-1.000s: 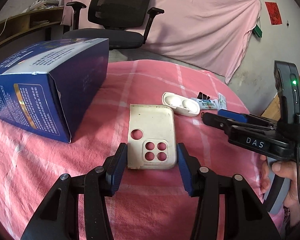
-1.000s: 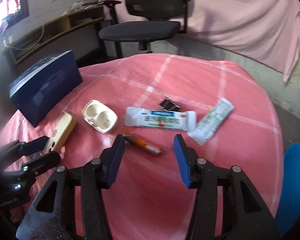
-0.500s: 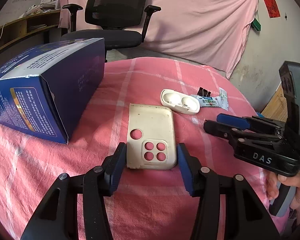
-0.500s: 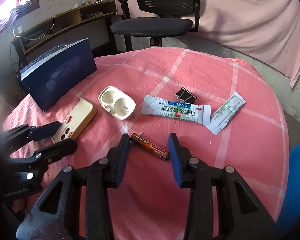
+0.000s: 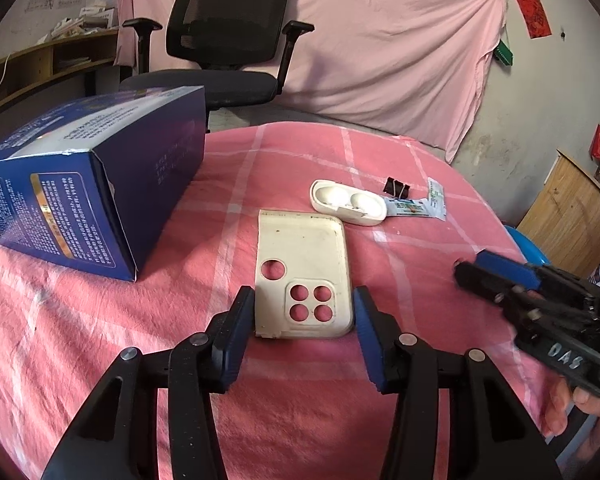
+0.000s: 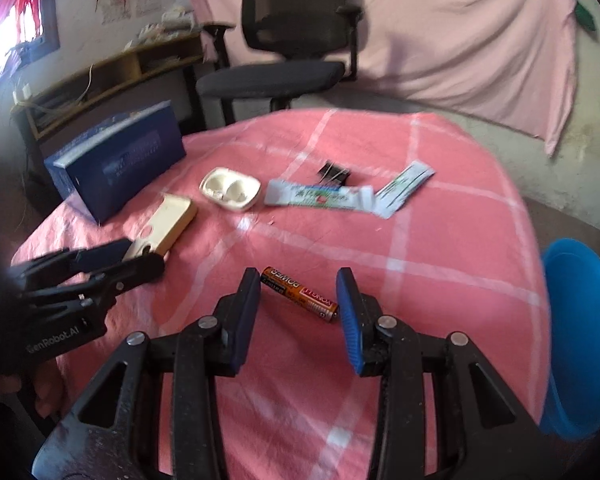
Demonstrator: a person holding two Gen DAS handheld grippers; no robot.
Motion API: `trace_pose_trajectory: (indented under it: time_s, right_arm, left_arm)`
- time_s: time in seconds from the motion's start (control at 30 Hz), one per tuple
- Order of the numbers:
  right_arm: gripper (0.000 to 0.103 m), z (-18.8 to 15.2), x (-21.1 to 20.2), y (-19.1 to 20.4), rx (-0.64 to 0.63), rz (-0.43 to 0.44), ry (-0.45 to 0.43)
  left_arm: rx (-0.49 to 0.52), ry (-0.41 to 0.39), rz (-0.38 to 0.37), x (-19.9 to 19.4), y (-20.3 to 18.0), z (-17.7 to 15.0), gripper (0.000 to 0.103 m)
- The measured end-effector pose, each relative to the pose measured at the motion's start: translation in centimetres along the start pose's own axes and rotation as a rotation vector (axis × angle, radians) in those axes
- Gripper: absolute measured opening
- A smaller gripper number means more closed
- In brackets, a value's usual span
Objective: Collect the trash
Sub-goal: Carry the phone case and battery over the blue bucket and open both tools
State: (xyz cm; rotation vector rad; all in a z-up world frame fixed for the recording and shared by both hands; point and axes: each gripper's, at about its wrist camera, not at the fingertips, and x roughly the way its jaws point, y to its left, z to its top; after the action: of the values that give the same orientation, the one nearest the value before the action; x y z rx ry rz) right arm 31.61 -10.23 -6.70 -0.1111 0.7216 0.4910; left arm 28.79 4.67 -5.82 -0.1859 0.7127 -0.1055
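Left gripper (image 5: 304, 312) jaws apart, flanking near end of flat cream plastic phone case (image 5: 302, 270) | right gripper (image 6: 298, 300) jaws apart, orange-black cylindrical battery (image 6: 299, 293) lying between fingertips | bare pink checked tablecloth (image 6: 440, 264) ahead | blue plastic basin (image 6: 580, 340) right, past table edge.

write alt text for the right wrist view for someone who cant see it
The open right gripper straddles an orange battery lying on a pink checked tablecloth. Further back lie a white earbud case, two sachets and a binder clip; at left, the left gripper flanks a cream phone case.
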Motion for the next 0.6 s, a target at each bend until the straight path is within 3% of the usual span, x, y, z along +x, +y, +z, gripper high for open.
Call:
trace_pose_trajectory:
  time_s: [0.17, 0.33, 0.47, 0.6]
  right_arm:
    - [0.051, -0.5, -3.7, -0.9, 0.053, -0.020, -0.166]
    - [0.051, -1.5, -6.9, -1.5, 0.077, -0.051, -0.314]
    - [0.051, -2.3, -9.9, -2.3, 0.078, -0.112, -0.422]
    - [0.052, -3.1, -12.9, -4.0, 0.107, -0.175, -0.522]
  left_arm:
    - [-0.003, -0.077, -0.014, -1.4, -1.0, -0.2, 0.044]
    - [0.061, -0.229, -0.046, -4.2, -4.5, 0.6, 0.044]
    - [0.085, -0.352, -0.082, -6.4, -7.5, 1.5, 0.044]
    - [0.115, -0.411, -0.110, -7.4, -10.2, 2.4, 0.044]
